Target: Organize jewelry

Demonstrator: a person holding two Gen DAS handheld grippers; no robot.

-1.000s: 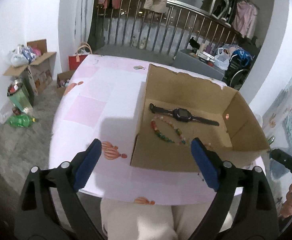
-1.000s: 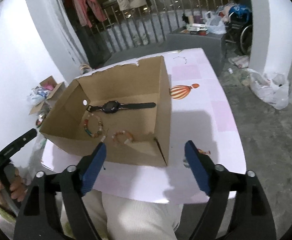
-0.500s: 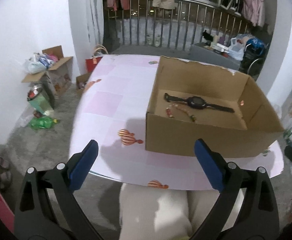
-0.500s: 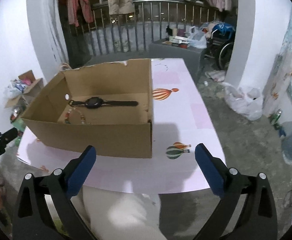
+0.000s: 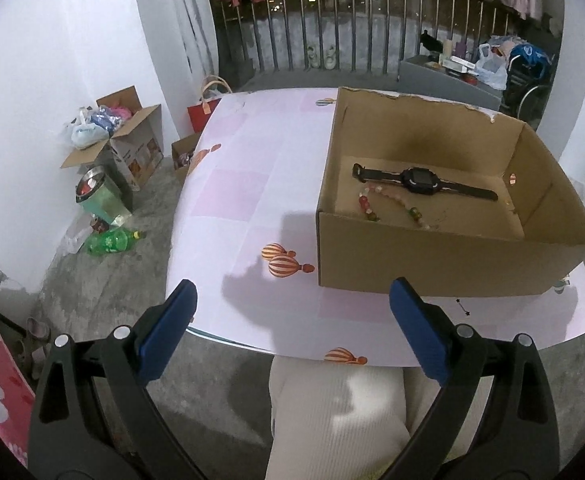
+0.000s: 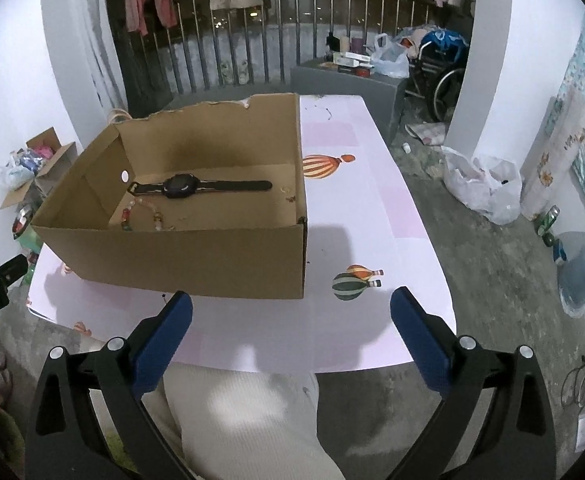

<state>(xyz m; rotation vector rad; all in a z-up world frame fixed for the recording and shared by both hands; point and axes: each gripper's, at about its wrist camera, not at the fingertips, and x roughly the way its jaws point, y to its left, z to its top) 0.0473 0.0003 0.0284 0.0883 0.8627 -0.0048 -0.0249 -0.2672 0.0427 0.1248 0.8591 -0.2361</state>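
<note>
An open cardboard box [image 5: 444,260] [image 6: 196,256] stands on the pink table [image 5: 252,184] [image 6: 356,216]. Inside lie a black watch [image 5: 422,180] [image 6: 184,187] and a beaded bracelet [image 5: 388,204] [image 6: 144,216], partly hidden by the box's near wall. My left gripper [image 5: 292,324] is open and empty, held near the table's front edge, left of the box. My right gripper [image 6: 292,326] is open and empty, near the front edge by the box's right corner.
A person's legs in pale trousers [image 5: 332,416] [image 6: 244,424] sit below the table edge. Boxes, bags and bottles [image 5: 108,184] clutter the floor at left. A white bag [image 6: 480,184] and a water jug [image 6: 584,272] lie at right. A railing [image 6: 276,56] runs behind.
Both grippers have drawn back and down from above the box towards the table's front edge. The box's near wall now hides part of the bracelets. Both stay open.
</note>
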